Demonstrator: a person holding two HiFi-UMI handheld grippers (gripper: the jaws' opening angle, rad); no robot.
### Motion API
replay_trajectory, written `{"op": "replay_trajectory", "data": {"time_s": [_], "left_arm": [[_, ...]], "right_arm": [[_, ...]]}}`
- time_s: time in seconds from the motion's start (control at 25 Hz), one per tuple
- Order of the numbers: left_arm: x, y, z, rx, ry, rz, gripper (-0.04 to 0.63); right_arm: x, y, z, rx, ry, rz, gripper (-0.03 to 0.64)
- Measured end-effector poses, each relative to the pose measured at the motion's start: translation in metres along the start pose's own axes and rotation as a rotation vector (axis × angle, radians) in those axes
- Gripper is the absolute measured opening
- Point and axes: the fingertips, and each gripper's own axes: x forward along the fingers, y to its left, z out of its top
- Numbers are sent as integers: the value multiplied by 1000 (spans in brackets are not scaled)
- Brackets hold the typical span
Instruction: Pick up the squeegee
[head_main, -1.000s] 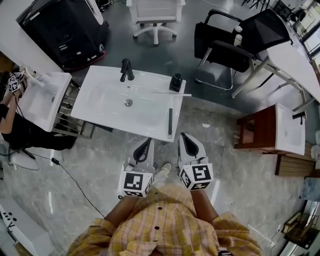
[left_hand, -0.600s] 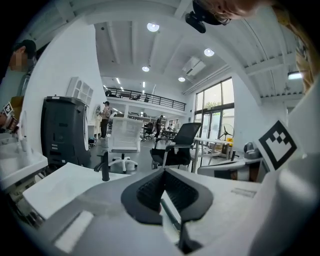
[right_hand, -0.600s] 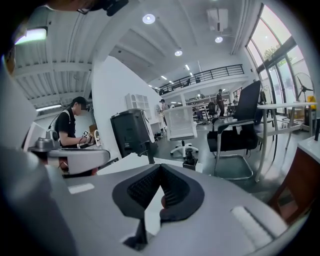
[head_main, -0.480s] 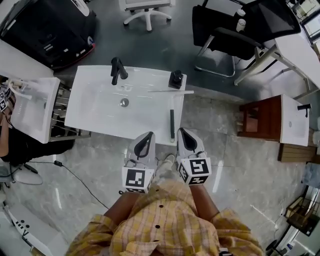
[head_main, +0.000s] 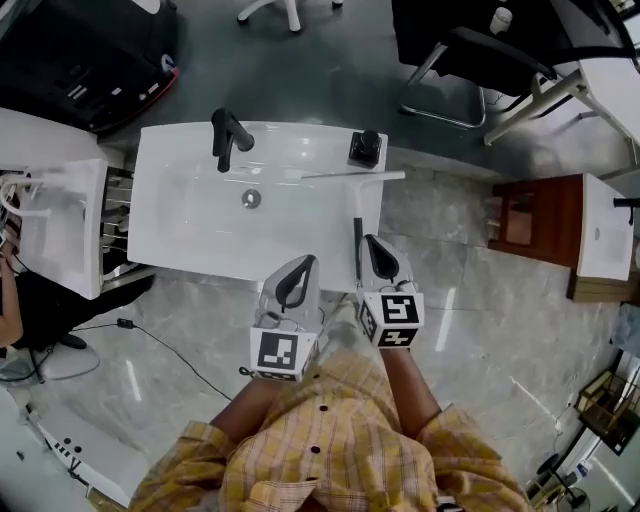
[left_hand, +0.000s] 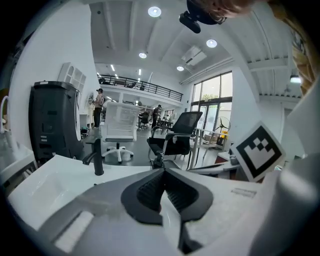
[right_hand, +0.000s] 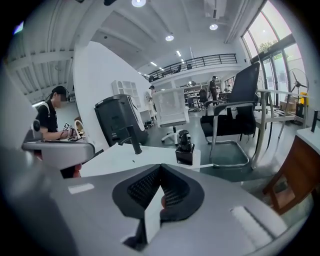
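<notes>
The squeegee (head_main: 357, 232) lies on the right side of the white sink top (head_main: 180, 240). Its dark handle points toward me and its pale blade lies crosswise by the black soap dispenser (head_main: 365, 148). My right gripper (head_main: 372, 243) is shut and empty, its tip over the sink's front edge just right of the handle's near end. My left gripper (head_main: 301, 263) is also shut and empty, at the front edge further left. In the left gripper view the jaws (left_hand: 162, 171) meet with nothing between them. The right gripper view shows the same of its jaws (right_hand: 160, 168).
A black faucet (head_main: 228, 137) stands at the back of the basin, above the drain (head_main: 251, 199). A second white basin (head_main: 60, 215) is at the left, a wooden stand (head_main: 540, 220) at the right, a black office chair (head_main: 470, 45) behind. A cable (head_main: 150, 345) crosses the floor.
Both grippers have moved forward and down to the sink's front edge. The right one has closed in on the near end of the squeegee handle. Both stay shut.
</notes>
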Motion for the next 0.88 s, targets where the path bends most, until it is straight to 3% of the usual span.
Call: {"op": "replay_trajectory", "data": {"time_s": [0.12,0.4,0.68,0.88], "left_arm": [[12,4,-5,24,18,-25,0],[32,11,-16,0,52,-48,0],[39,9,-26,-33,80,-62,0],[42,12,-32,-35,90,-64,0]], "right_arm": [[17,-8,-5,6,25,-21,2],[50,-21,-23,25,88,-52,5],[72,-29,-40,53,155,-60,90],[89,-36,-54,44,212,-95,106]]}}
